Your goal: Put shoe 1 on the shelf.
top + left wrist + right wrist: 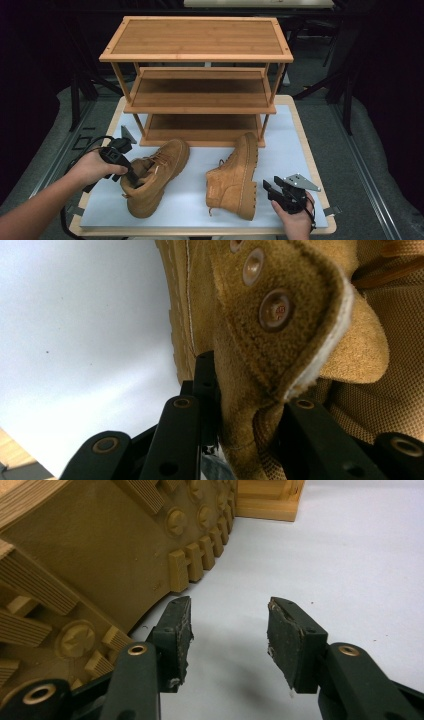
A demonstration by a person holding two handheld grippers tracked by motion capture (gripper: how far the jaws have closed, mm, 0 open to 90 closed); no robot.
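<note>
a tan suede boot (152, 175) sits on the near left of a pale blue mat (200, 200), toe pointing toward a wooden three-tier shoe rack (197, 80). the left gripper (131, 176) pinches the boot's ankle collar, one jaw inside the opening and one outside; the left gripper view shows the suede flap (280, 330) clamped between the black jaws. the left hand (92, 167) reaches in from the lower left, forearm angled up across the table edge. a second boot (235, 175) lies on its side to the right, lugged sole (100, 555) facing the right gripper (270, 188). that gripper rests low just beside the sole, jaws apart and holding nothing, in the right hand (295, 217).
</note>
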